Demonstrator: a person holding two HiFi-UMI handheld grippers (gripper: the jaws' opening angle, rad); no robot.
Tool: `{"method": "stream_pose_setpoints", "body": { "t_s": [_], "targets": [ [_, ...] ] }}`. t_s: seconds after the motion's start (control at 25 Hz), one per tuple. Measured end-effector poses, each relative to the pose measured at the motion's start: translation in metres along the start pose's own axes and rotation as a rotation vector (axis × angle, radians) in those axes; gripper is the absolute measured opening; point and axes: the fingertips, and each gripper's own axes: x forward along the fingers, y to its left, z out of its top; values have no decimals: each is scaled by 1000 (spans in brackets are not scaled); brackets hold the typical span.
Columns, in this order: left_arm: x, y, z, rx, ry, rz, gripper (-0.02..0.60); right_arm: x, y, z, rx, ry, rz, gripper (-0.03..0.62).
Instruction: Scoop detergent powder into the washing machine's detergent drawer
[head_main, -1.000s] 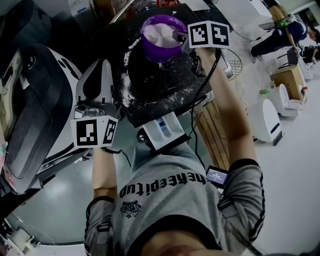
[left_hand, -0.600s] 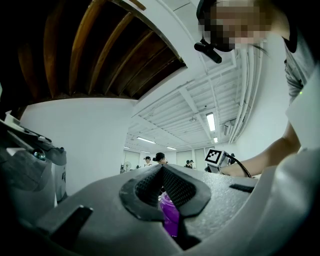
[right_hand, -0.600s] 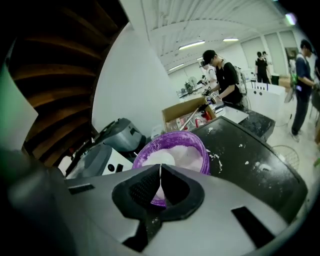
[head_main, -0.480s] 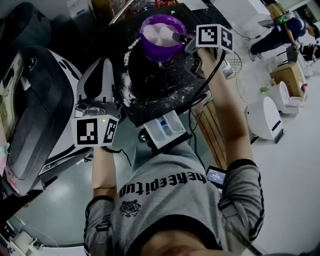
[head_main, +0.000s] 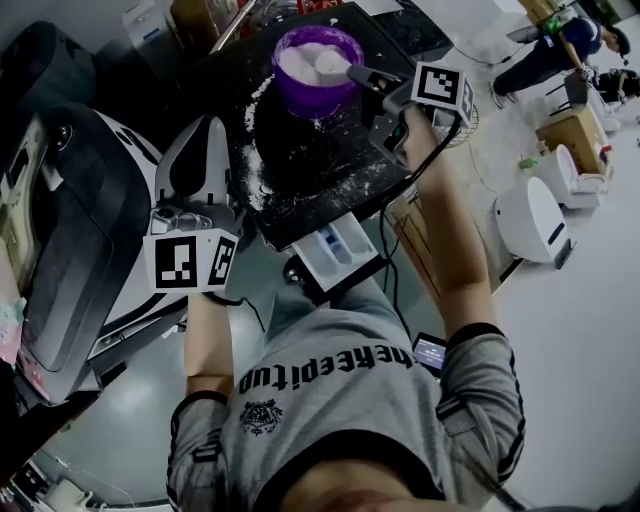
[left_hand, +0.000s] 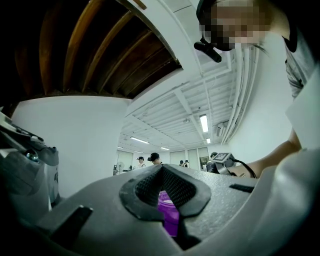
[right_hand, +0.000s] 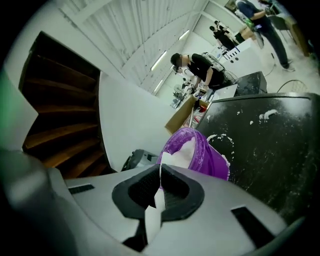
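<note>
Black and dusted with spilled white powder, the washing machine top (head_main: 300, 170) fills the upper middle of the head view. At its far edge stands a purple tub (head_main: 318, 65) heaped with detergent powder (head_main: 300, 62). A white scoop (head_main: 331, 62) lies in the heap; where its bowl ends and the powder begins is hard to tell. The right gripper (head_main: 372, 78) reaches in from the tub's right side. In the right gripper view its jaws (right_hand: 159, 187) are clamped on the scoop's flat white handle (right_hand: 156, 202), and the tub (right_hand: 197, 152) rises just behind, its near rim cut off by the jaws.

Below the top, at frame centre, the detergent drawer (head_main: 338, 247) stands pulled out. Its pale compartments show, but their contents cannot be made out and its back end is hidden under the top's edge.

At centre left of the head view, the left gripper (head_main: 205, 130) hangs beside the machine top, well apart from the tub. In its own view the jaws (left_hand: 162, 187) are pressed together with nothing between them. Only a sliver of the tub (left_hand: 169, 215) shows through the gap in the pads. Other people work in the upper right corner of the head view, too small to tell more.
</note>
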Motion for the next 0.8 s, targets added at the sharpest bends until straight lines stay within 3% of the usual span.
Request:
{"method": "stream_pose_setpoints", "body": {
  "t_s": [0.44, 0.8],
  "targets": [
    [-4, -16, -7, -9, 15, -68, 3, -42, 16, -18, 40, -110, 88, 6],
    [-15, -43, -9, 3, 33, -65, 3, -83, 15, -51, 11, -119, 122, 6]
  ]
}}
